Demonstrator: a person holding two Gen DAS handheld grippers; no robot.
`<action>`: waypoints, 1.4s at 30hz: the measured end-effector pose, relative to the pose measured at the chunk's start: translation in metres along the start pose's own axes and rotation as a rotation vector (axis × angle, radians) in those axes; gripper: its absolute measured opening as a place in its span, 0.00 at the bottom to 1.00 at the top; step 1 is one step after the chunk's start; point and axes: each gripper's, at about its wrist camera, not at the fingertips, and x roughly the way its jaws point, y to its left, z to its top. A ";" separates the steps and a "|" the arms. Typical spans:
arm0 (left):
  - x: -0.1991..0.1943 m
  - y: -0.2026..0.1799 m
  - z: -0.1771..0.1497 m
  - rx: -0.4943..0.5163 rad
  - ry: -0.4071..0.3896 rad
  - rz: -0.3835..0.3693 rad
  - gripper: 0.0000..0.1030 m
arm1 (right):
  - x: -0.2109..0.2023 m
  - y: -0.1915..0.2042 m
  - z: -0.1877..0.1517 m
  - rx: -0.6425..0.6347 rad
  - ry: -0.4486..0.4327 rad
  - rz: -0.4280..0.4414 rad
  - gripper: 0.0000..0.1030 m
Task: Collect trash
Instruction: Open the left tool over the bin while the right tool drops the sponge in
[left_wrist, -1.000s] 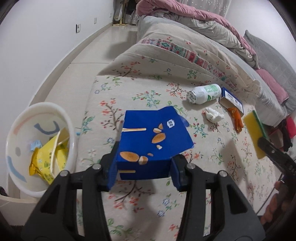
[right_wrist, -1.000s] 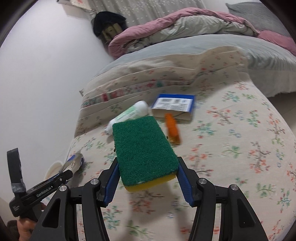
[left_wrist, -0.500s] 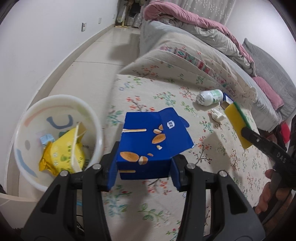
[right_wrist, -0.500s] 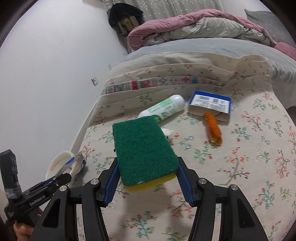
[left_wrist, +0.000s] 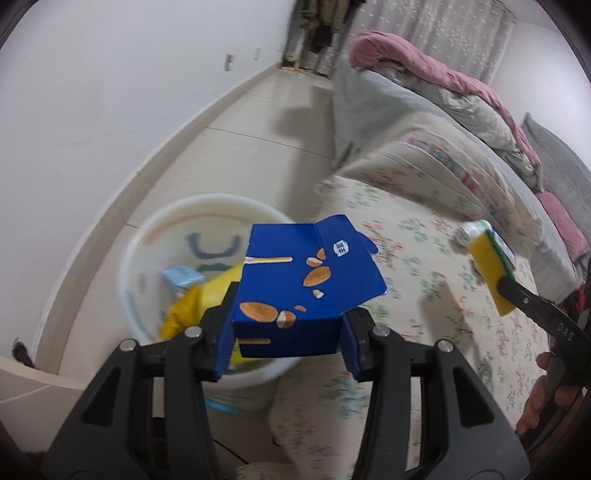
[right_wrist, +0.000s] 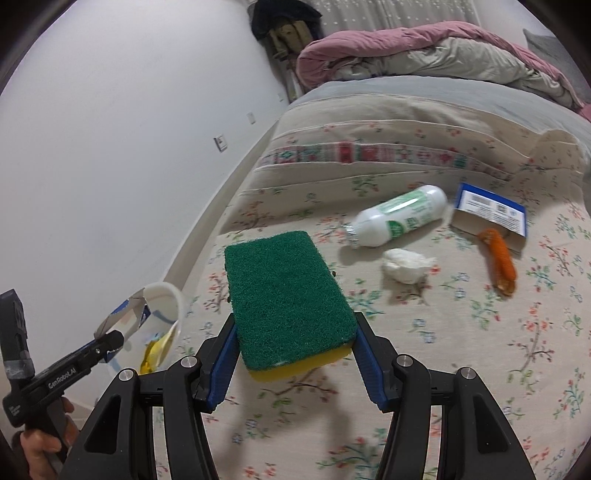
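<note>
Floral bedspread (right_wrist: 480, 350) beneath; left gripper (left_wrist: 288, 325) clamping blue carton (left_wrist: 306, 288) just above white bin (left_wrist: 140, 258), right gripper (right_wrist: 291, 354) clamping sponge (right_wrist: 288, 299) farther off.

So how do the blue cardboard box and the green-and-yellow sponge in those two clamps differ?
The blue cardboard box, in the left gripper, is stiff, printed with nuts, its flap open; the green-and-yellow sponge, in the right gripper, is a soft, plain, closed slab. The box hangs by the white bucket; the sponge hangs above the floral bed cover. Both are clamped at their sides.
</note>
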 end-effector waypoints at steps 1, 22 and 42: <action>0.000 0.007 0.001 -0.010 -0.005 0.013 0.48 | 0.002 0.004 0.000 -0.006 0.002 0.003 0.58; 0.020 0.065 -0.001 -0.079 0.017 0.087 0.85 | 0.040 0.078 -0.009 -0.127 0.063 0.081 0.58; -0.013 0.113 -0.004 -0.169 0.098 0.237 0.95 | 0.104 0.148 -0.015 -0.212 0.198 0.230 0.58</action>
